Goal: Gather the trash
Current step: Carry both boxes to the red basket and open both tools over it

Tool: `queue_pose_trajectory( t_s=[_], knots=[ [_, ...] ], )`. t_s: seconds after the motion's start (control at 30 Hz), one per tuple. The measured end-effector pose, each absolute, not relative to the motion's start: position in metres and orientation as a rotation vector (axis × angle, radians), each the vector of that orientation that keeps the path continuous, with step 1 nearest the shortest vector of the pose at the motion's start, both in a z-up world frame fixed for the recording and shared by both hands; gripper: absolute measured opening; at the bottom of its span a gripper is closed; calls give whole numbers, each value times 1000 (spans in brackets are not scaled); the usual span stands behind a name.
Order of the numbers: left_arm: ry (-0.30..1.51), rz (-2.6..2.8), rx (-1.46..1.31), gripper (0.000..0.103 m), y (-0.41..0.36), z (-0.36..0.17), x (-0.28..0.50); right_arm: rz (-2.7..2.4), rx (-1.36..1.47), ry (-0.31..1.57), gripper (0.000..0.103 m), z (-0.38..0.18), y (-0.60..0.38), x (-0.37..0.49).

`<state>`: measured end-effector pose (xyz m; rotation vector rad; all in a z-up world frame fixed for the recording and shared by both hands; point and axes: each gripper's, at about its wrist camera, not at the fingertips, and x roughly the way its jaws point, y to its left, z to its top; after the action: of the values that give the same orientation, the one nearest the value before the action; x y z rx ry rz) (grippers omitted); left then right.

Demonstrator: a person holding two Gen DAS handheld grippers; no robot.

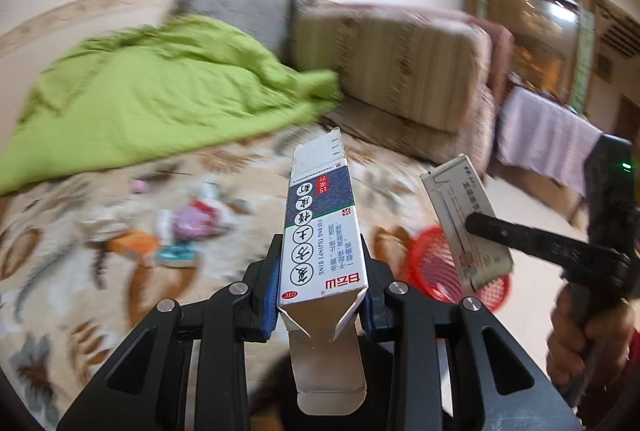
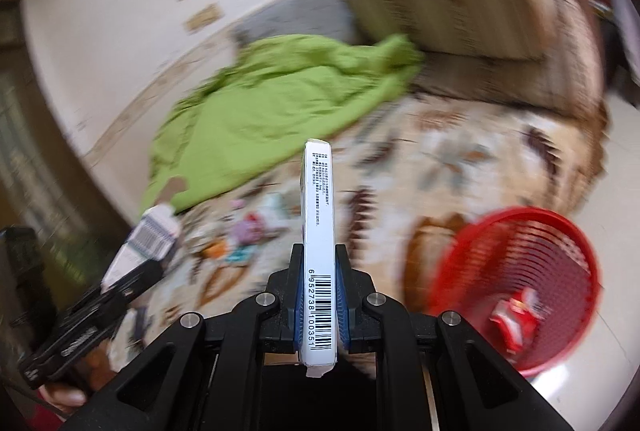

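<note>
Above patterned bed [image 1: 224,167]: left gripper [image 1: 322,271], fingers clamped on blue-and-white medicine carton [image 1: 320,231], flap open. Right gripper [image 2: 319,295], fingers clamped on slim white barcode box [image 2: 319,251]. Red basket [image 2: 516,287] past bed's right edge, red wrapper [image 2: 514,315] inside. Loose litter [image 1: 180,231] mid-bed, near green blanket [image 1: 160,99].

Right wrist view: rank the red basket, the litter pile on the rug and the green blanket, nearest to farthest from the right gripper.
1. Red basket, low right of the right gripper.
2. Litter pile, ahead left on the rug.
3. Green blanket, beyond, by the wall.
</note>
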<state>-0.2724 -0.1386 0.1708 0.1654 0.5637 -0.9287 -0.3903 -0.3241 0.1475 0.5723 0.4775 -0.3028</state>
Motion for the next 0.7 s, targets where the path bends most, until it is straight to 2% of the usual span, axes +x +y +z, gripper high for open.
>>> queue_pose_trajectory(
  t_s=[0.4,0.47,0.53,0.7],
  knots=[
    [767,-1307,322,31,-329,119,-311,-615,712,548,17,100,-436,-460],
    [803,-1325,351,38,-350,107,-312,-625,723,587,23,93,-446,-458],
    [823,-1318,367,66,-358,100,-309,-657,724,606,51,89,-451,-458],
    [776,-1267,326,75,-340,107,-298,-657,693,605,53,93,-452,-447]
  ],
)
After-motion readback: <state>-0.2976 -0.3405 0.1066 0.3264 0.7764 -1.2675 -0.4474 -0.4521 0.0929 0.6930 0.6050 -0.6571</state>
